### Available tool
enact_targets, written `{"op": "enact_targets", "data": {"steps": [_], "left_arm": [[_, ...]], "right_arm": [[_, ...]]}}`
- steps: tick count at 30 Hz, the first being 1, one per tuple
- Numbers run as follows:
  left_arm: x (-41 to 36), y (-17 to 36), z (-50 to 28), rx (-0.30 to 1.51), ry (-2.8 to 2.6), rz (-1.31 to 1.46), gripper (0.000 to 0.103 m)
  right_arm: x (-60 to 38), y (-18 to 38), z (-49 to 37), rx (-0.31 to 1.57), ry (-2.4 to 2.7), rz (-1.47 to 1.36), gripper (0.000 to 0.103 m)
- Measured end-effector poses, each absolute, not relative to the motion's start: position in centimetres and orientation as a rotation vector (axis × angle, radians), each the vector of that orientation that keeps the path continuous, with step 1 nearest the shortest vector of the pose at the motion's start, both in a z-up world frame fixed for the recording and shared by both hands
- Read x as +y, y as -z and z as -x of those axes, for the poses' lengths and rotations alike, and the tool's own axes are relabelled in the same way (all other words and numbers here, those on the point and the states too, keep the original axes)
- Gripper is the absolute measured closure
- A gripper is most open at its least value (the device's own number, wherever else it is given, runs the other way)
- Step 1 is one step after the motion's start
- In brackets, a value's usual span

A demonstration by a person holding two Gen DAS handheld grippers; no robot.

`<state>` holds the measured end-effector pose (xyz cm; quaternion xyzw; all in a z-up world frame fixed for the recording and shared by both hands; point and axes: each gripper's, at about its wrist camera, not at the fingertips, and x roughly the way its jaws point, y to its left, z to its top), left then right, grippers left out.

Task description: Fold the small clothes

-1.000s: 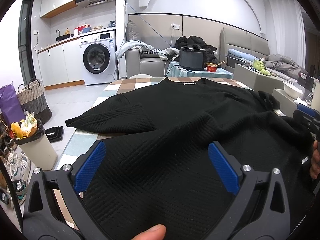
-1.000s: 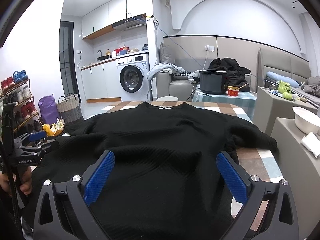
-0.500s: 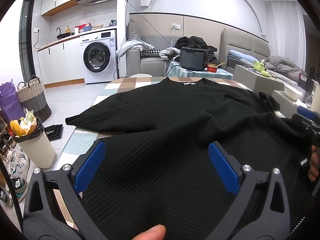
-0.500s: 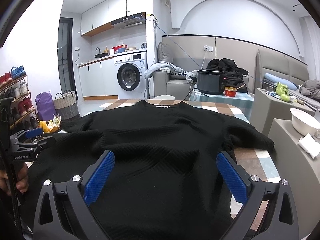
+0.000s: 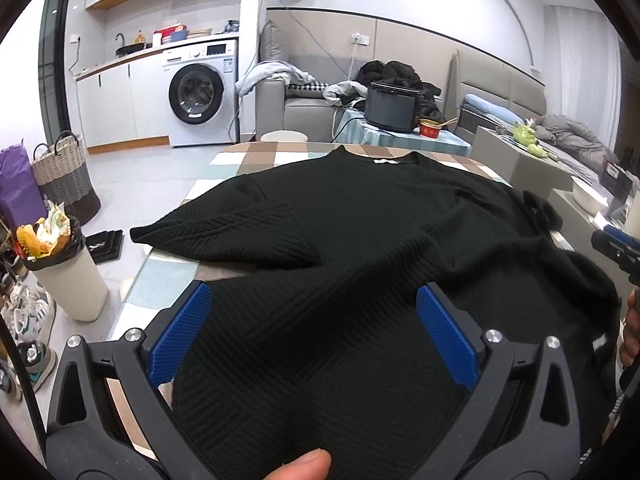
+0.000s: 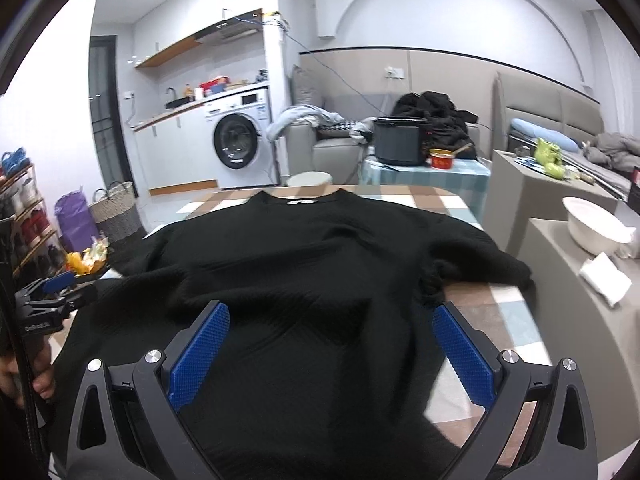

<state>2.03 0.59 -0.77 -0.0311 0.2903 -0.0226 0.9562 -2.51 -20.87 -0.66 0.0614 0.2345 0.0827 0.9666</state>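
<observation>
A black ribbed short-sleeved top (image 5: 360, 216) lies flat on the checked table (image 5: 240, 160), collar at the far end. Its left sleeve (image 5: 224, 236) spreads toward the table's left edge, and the right sleeve (image 6: 480, 260) lies bunched near the right edge. My left gripper (image 5: 312, 300) hangs open over the near left hem, fabric showing between its blue pads (image 5: 180, 336). My right gripper (image 6: 330, 316) is open over the near right hem. Each gripper shows at the other view's edge: the right gripper (image 5: 616, 244), the left gripper (image 6: 44, 300). A fingertip (image 5: 304, 464) shows at the bottom.
A bin (image 5: 68, 280) with rubbish stands on the floor left of the table. A woven basket (image 5: 64, 176) and washing machine (image 5: 200, 96) are beyond it. A grey cabinet with a white bowl (image 6: 592, 224) is close on the right. A low table with a black cooker (image 6: 400, 140) stands behind.
Both wrist views have shifted slightly over the near hem. The jaws stay wide apart and the top lies as before.
</observation>
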Motion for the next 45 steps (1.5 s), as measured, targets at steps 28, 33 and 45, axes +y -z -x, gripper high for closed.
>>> {"op": "enact_targets", "data": {"steps": [28,33,45], "left_arm": [[6.9,0.2,-14.8,0.746,-0.055,0.173,0.01],[5.4,0.6,-16.5,0.757,-0.029,0.148,0.01],[2.3,1.8,-17.8,0.778,-0.003,0.091,0.01]], "right_arm": [[-35.6,3.3,-9.1,0.797,0.011,-0.642,0.011],[-33.9,2.8,-11.4,0.825,-0.03,-0.583,0.013],[-35.5,6.1,-10.7,0.923,0.159,-0.545,0.073]]}}
